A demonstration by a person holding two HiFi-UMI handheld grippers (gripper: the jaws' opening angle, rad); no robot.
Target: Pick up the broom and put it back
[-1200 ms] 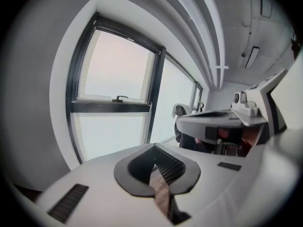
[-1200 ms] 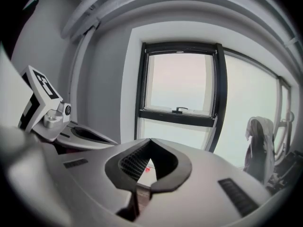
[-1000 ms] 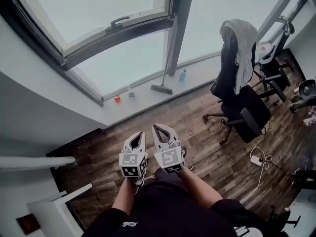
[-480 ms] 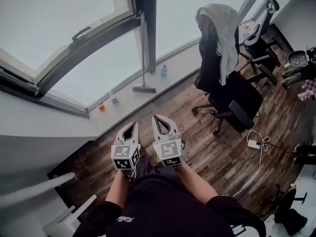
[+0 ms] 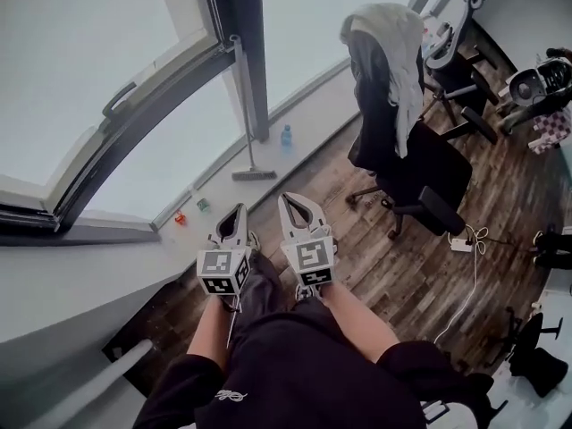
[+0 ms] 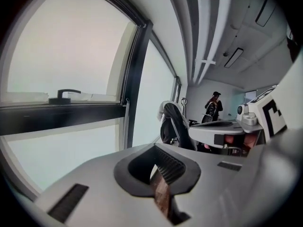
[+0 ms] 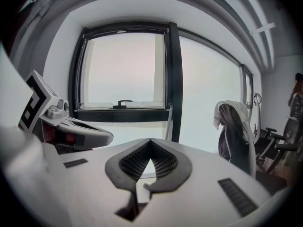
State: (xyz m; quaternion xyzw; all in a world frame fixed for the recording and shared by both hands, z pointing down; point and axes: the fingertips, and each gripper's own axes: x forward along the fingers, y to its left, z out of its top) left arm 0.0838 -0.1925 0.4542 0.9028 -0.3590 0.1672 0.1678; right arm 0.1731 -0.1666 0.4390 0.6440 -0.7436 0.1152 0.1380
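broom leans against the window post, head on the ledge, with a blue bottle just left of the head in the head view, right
Not quite: the bottle is on the other side. In the head view the broom leans against the window post, head on the ledge, with the blue bottle just right of the head.

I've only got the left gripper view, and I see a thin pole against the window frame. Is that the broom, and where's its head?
Observer: Yes. In the head view the broom has its head on the white ledge below the window.
Operator: Anything beside it?
Observer: A small blue bottle stands on that ledge to its right in that view, apart from it.
Operator: Is the right hand-held gripper free?
Observer: The right hand-held gripper has its jaws together with nothing between them.
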